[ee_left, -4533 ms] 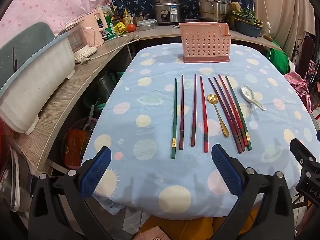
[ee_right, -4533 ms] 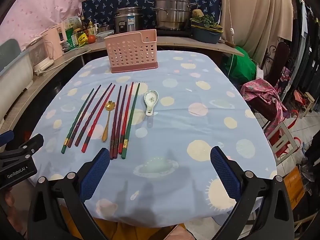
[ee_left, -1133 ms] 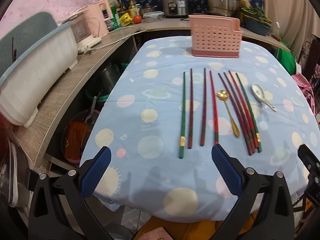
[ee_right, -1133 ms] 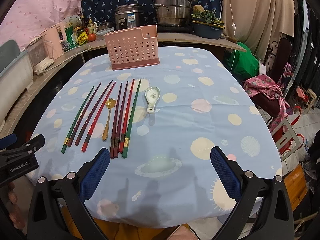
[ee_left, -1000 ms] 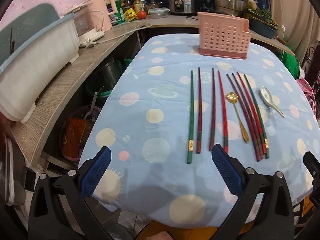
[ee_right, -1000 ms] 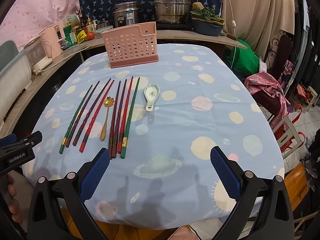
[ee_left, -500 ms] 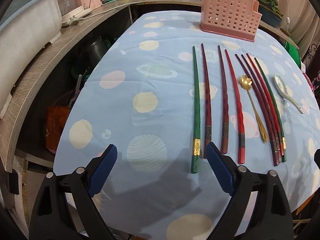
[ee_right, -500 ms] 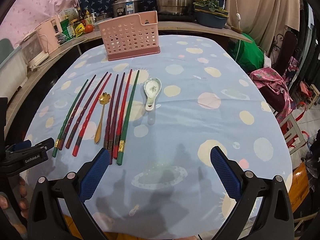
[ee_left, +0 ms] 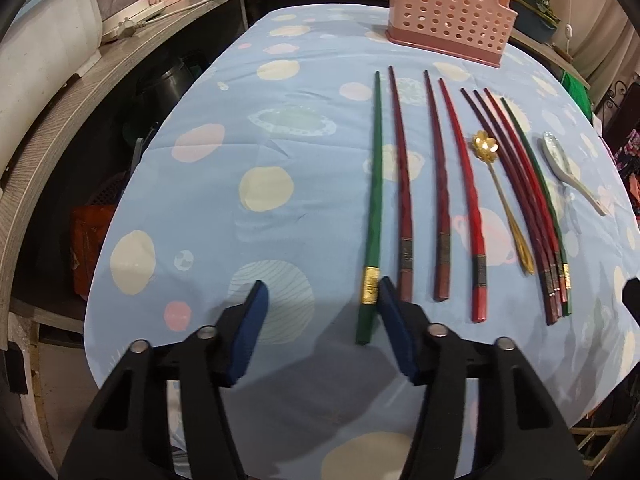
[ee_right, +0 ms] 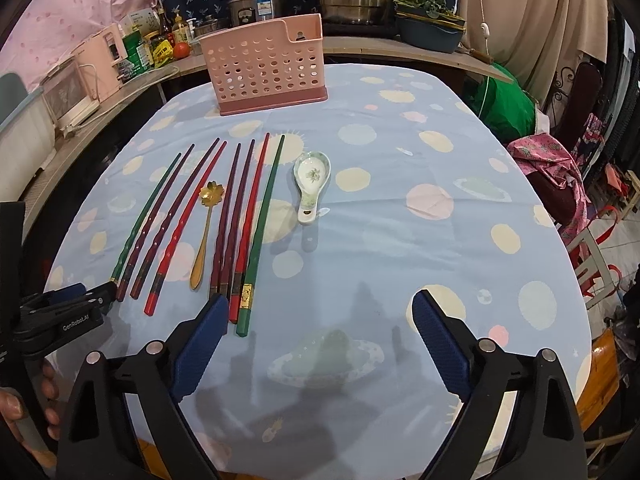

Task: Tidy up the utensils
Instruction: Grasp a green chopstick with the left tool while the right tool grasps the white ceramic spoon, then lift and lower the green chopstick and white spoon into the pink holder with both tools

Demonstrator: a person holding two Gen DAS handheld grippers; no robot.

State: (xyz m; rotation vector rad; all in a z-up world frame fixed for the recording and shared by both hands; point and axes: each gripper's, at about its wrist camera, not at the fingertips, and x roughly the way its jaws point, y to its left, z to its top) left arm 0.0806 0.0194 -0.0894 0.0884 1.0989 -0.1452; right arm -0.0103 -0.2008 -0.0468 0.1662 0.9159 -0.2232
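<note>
A worktop point(ee_left: 200, 208) covered in a pale blue cloth with round planet prints carries a row of utensils.

At far left, the left claw point(ee_left: 320, 316) hangs low over the near edge with its blue pads spread apart, gripping nothing. Its right pad sits just beside the gold-banded near end of a green chopstick point(ee_left: 374, 184), the leftmost in the row; contact cannot be told. From the right wrist view, the left claw point(ee_right: 86, 296) shows at the left edge, by the near ends of the leftmost sticks.

Next come three red chopsticks point(ee_left: 436, 184) lying apart from one another, roughly parallel. Then a gold spoon point(ee_left: 502, 200) with a flower-shaped bowl. Right of it, four more chopsticks point(ee_left: 524, 196), dark red, red and green, lie bunched close together. A white ceramic spoon point(ee_left: 568, 168) lies furthest right.

At the far end of the worktop a pink perforated holder point(ee_left: 448, 12) stands upright, well apart from the utensils.

The right claw point(ee_right: 316, 340) hovers over bare cloth near the near edge, pads spread wide and holding nothing, its left pad just beside the bunched sticks' near ends.
</note>
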